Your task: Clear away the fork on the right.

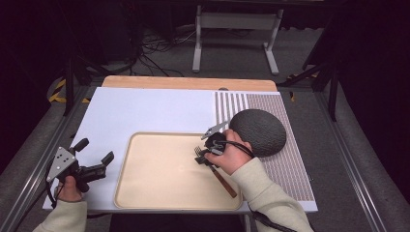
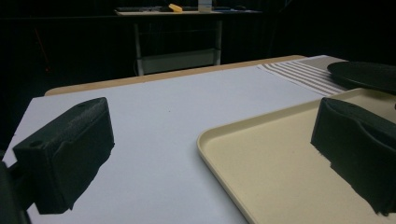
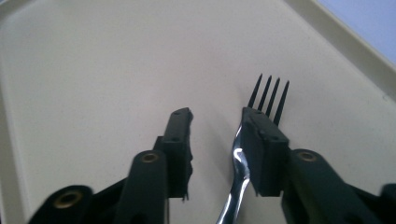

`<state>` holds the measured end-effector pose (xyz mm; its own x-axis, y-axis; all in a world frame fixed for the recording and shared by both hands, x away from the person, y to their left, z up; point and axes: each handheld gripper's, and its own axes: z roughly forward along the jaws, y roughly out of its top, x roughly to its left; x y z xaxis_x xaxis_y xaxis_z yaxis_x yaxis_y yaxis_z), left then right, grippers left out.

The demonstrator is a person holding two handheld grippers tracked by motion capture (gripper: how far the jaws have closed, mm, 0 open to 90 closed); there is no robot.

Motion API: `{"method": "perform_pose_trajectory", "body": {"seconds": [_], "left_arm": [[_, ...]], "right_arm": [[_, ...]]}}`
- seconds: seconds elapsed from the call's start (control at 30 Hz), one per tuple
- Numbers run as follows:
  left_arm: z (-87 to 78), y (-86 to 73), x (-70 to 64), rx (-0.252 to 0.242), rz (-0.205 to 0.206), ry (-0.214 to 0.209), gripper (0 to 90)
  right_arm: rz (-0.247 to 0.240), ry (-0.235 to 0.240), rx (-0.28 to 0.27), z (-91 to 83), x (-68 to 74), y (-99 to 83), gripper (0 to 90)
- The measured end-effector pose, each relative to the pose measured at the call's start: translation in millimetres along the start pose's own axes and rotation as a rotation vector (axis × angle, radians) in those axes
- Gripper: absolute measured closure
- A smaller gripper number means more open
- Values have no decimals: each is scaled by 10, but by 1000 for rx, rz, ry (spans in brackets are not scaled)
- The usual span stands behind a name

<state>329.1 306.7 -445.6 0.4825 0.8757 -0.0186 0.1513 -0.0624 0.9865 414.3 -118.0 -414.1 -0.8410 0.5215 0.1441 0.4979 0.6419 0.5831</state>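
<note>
Cream plastic makes up the tray [image 1: 159, 188], which lies on the white sheet [image 1: 145, 108] at the near edge of the bench [image 1: 188, 82], a little right of middle. On the tray's right half lies the fork [image 1: 217, 173]: brown handle pointing toward the tray's near right corner, tines toward the middle.

In the right gripper view the right gripper [image 3: 215, 122] sits low over the tray floor with its jaws parted. The fork's shiny neck [image 3: 238, 179] runs up between them, lying against the inner face of the right-hand jaw, and four dark tines [image 3: 268, 95] poke out past that jaw's tip — the other jaw stands clear of the metal, so nothing is pinched. In the high view that hand [image 1: 231, 157] rests over the fork's head.

The left gripper [image 1: 94, 157] is held above the sheet off the tray's left rim, near the bench's near left corner — its jaws spread wide with nothing between them.

A dark grey dome [image 1: 257, 132] rests on the striped mat [image 1: 285, 159] along the bench's right edge, just beside the tray's far right corner.

No brand, label or writing can be read on any of these.
</note>
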Motion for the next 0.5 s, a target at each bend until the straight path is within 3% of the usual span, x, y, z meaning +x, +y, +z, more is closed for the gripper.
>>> {"method": "perform_pose_trajectory", "body": {"seconds": [0.13,0.23,0.5], "left_arm": [[0,0,2,2,2,-1,0],[-1,0,3,1,1,0,0],[-2,0,5,-2,0,1,0]], "right_arm": [[-30,-3,0,74,-9,24,835],[-33,2,17,133,-16,29,893],[-40,4,51,269,-40,1,897]]}}
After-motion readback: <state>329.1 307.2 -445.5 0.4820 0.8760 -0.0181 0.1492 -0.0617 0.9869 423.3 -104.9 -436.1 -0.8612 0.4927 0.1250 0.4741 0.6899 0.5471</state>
